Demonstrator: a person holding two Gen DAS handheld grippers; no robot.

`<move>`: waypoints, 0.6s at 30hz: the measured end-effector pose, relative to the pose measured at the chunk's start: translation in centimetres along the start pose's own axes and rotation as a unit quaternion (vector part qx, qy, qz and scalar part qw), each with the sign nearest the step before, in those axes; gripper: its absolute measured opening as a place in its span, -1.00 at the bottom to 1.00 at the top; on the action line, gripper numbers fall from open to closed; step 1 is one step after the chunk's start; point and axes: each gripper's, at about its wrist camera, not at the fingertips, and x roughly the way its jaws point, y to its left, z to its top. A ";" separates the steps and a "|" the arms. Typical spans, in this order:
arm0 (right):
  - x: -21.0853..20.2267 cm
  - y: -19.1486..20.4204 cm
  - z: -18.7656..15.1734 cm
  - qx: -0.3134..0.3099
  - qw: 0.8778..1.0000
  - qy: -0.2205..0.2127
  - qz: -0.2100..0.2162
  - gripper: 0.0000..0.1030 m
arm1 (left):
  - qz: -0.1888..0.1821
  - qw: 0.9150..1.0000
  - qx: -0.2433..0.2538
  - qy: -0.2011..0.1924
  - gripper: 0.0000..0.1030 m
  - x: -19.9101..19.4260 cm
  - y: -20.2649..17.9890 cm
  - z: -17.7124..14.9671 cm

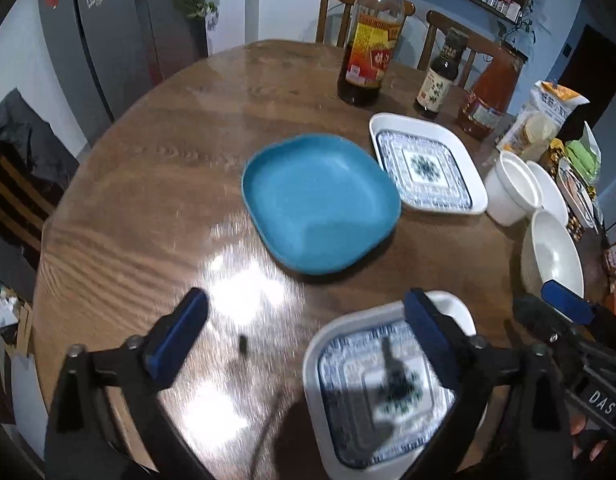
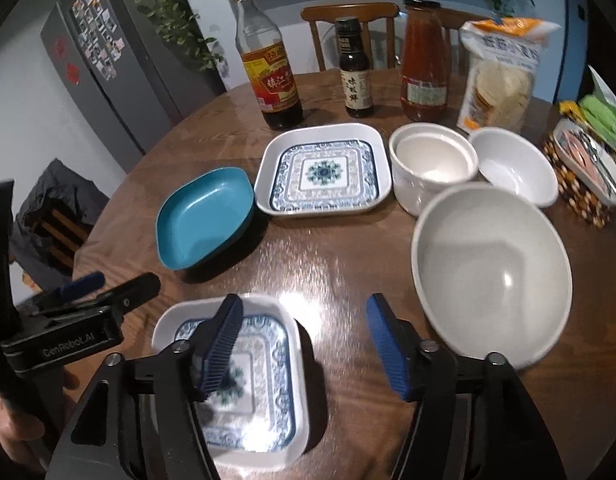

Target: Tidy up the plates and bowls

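Plates sit flat on my round table (image 2: 340, 276). Both my left gripper (image 1: 304, 336) and right gripper (image 2: 304, 344) are spread apart, holding nothing, above the near patterned plate (image 2: 264, 380). Blue plate (image 2: 206, 218) lies farther off.

Grey fridge (image 2: 108, 68) w/ photos, wooden chairs (image 2: 348, 20), blue walls.

The left gripper (image 1: 304, 340) points steeply down with its blue-padded jaws spread wide, nothing pinched between them. The right gripper (image 2: 304, 350), also tilted down, has its jaws parted and empty. In the right wrist view, fingers (image 2: 12, 432) of the left hand show at eight o'clock.
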 end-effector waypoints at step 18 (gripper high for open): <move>6.6 2.0 6.8 -0.060 0.998 0.013 0.024 0.53 | -0.109 0.994 0.006 0.007 0.99 4.4 0.4 9.0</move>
